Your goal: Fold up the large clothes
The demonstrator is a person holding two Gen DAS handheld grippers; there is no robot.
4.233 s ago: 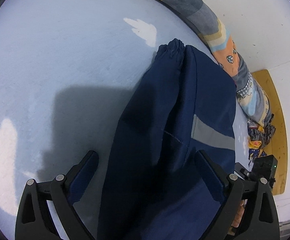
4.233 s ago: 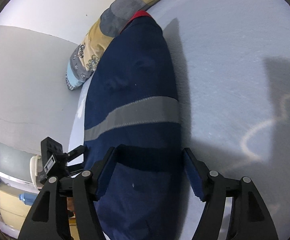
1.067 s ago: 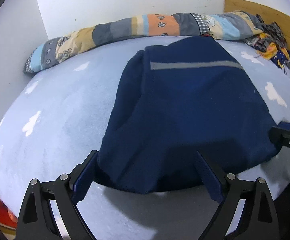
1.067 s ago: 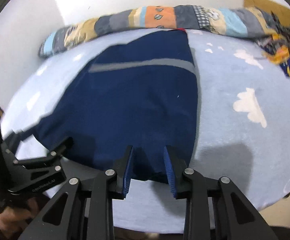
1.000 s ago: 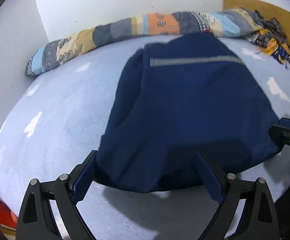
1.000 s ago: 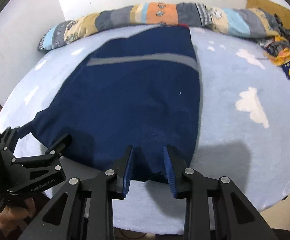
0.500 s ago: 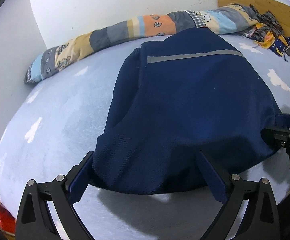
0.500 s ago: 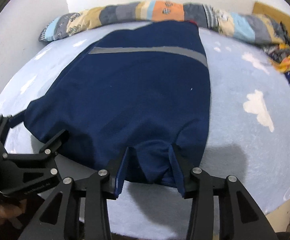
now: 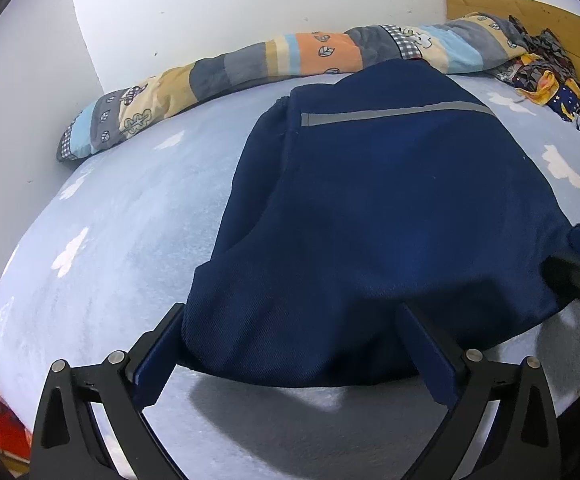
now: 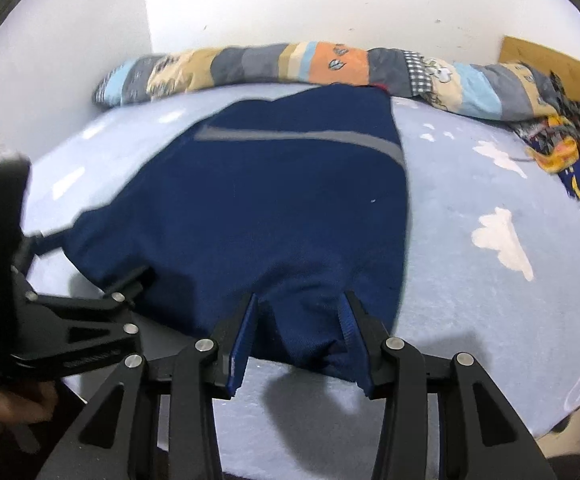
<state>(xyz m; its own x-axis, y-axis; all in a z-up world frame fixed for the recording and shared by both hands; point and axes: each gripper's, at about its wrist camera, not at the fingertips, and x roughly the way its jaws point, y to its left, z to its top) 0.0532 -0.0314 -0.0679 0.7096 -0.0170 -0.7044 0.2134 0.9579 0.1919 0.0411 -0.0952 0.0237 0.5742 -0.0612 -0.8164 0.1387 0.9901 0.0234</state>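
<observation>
So the navy garment (image 9: 378,208) is spread flat on the bed (image 9: 130,216), grey stripe at the far end by the patchwork bolster (image 9: 250,64), near hem right at the bed's near edge. The right gripper (image 10: 298,320) has its jaws fairly narrow with a bunch of the hem's right corner between them, looks like it's pinching it. The left gripper (image 9: 290,340) is spread wide around the left part of the hem, probably lining up to grab so both corners can lift together for a fold.
</observation>
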